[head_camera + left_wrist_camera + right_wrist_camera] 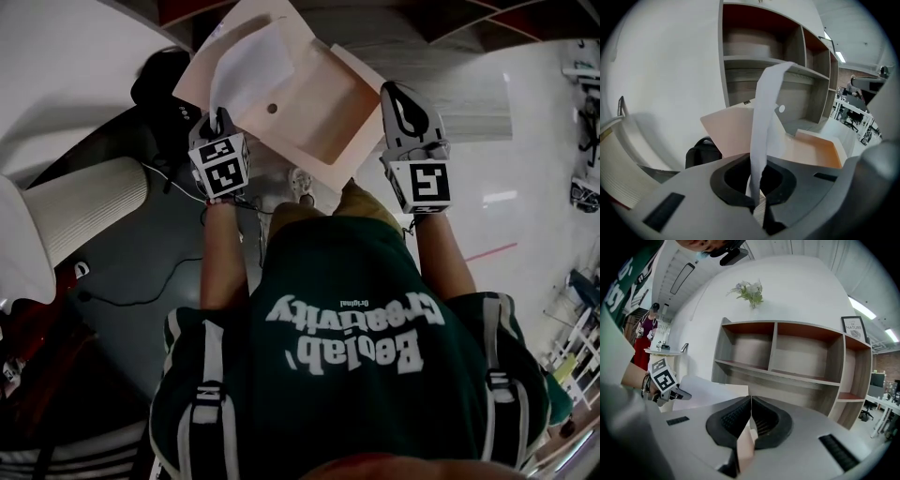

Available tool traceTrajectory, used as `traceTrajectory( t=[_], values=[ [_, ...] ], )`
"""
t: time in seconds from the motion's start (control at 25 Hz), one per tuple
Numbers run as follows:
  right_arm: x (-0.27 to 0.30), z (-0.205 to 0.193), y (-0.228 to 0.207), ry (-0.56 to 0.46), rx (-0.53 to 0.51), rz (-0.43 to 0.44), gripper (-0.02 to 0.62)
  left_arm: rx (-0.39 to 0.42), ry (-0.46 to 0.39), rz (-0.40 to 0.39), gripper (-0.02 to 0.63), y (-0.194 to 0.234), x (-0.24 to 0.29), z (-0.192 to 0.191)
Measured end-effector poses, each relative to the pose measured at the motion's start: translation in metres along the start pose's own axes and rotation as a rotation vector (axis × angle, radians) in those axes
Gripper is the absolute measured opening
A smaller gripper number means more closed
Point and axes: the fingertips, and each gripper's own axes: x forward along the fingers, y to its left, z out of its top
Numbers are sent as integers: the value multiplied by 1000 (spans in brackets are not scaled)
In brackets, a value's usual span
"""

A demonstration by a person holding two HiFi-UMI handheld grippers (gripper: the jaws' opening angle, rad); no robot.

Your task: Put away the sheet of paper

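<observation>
A white sheet of paper (246, 64) lies partly inside an open peach folder (323, 117) held up in front of the person. My left gripper (217, 120) is shut on the sheet's near edge; in the left gripper view the sheet (764, 117) rises edge-on from the closed jaws of that gripper (757, 206), with the folder (820, 150) behind it. My right gripper (401, 94) is shut on the folder's right edge. In the right gripper view a peach strip of the folder (744, 446) sits between the closed jaws of that gripper (749, 401), and the left gripper (675, 392) shows at the left.
A wooden shelf unit (787, 362) with open compartments stands ahead against a curved white wall, a plant (750, 291) on top. A black backpack (164, 80) sits on the floor at left beside a white ribbed cylinder (84, 202). A person (647, 329) stands far off.
</observation>
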Motion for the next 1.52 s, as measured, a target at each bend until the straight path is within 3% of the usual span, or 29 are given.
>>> traceTrajectory(
  t=[0.28, 0.76, 1.16, 1.52],
  values=[
    [11, -18, -14, 24, 14, 10, 34, 103, 99, -32, 18, -14, 31, -24],
    [16, -41, -26, 104, 38, 4, 34, 148, 167, -154, 18, -53, 58, -40],
    [11, -51, -34, 125, 43, -13, 34, 159, 192, -263, 18, -94, 77, -44],
    [3, -55, -38, 133, 55, -31, 34, 84, 204, -343, 18, -123, 84, -38]
  ],
)
